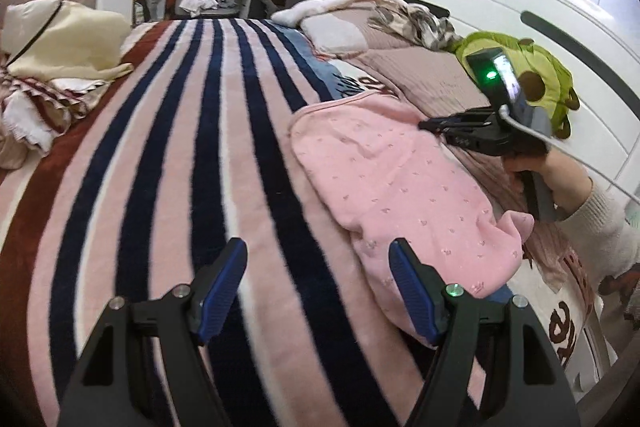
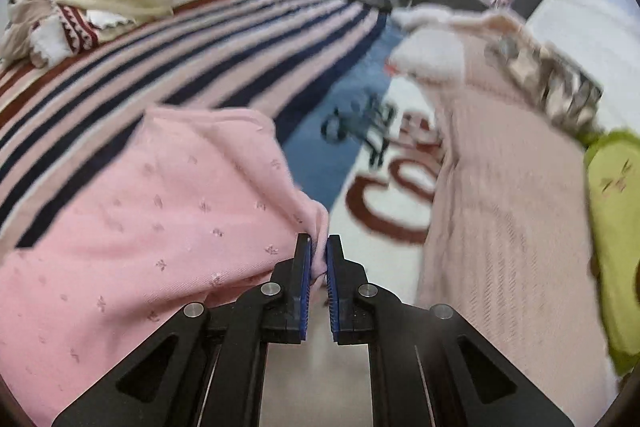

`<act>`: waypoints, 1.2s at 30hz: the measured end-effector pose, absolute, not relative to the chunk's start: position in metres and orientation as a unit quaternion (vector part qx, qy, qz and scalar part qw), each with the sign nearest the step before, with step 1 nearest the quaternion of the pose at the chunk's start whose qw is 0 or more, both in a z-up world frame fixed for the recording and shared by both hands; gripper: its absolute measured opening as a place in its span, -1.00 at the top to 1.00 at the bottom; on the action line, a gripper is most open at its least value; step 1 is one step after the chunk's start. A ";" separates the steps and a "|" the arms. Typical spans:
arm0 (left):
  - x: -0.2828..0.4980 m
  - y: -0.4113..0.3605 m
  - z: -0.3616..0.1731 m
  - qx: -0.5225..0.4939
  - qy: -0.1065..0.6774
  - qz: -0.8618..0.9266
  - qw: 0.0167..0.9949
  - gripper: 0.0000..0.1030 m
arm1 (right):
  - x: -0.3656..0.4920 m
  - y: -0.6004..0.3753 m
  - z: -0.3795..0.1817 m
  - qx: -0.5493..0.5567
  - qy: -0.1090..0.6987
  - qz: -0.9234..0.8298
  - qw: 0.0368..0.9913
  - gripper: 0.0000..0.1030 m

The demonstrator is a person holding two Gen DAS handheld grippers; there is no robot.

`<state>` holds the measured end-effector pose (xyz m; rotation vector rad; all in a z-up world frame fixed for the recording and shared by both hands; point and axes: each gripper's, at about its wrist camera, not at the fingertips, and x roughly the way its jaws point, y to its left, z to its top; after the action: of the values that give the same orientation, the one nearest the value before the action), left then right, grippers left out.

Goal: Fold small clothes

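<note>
A bunched edge of the pink garment (image 2: pixel 132 227), lying on the striped bed (image 1: pixel 168 155), is being pinched by the right tongs (image 2: pixel 318 259) while the left tongs (image 1: pixel 318 291) are being held wide and empty nearby, so the thin pinch is likely being risked to slippage

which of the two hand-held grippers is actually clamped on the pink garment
The right hand-held gripper: its blue pads pinch an edge of the pink garment. The left hand-held gripper is wide open, holding nothing.

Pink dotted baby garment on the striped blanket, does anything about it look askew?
Yes. The pink dotted baby garment lies unevenly: its right edge is pinched up by the right gripper, while the left gripper is open and holds nothing.
</note>
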<state>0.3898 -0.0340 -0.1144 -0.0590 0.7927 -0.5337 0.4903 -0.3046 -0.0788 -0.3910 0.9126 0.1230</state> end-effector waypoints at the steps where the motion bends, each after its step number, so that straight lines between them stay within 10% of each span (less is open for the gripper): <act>1: 0.390 -0.038 -0.115 -0.026 0.382 -0.260 0.886 -0.35 | 0.490 -0.306 -0.085 -0.188 0.448 0.060 0.872 0.94; 6: 0.393 -0.054 -0.109 -0.017 0.383 -0.280 0.880 -0.35 | 0.463 -0.310 -0.071 -0.169 0.422 0.067 0.888 0.53; 18: 0.380 -0.058 -0.107 -0.021 0.394 -0.294 0.870 -0.35 | 0.380 -0.298 -0.092 -0.057 0.491 0.221 0.841 0.58; 24: 0.394 -0.051 -0.107 -0.042 0.403 -0.304 0.862 -0.50 | 0.388 -0.323 -0.086 0.033 0.496 0.221 0.839 0.28; 27: 0.416 -0.050 -0.106 -0.069 0.415 -0.309 0.853 -0.51 | 0.403 -0.338 -0.074 0.080 0.481 0.212 0.847 -0.22; 36: 0.471 -0.077 -0.147 -0.135 0.493 -0.344 0.788 -0.51 | 0.439 -0.343 -0.117 0.182 0.544 0.245 0.781 -0.27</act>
<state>0.4712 -0.0769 -0.1470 -0.2906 1.0621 -0.7418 0.4394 -0.3433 -0.1171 0.3937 1.1751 0.5300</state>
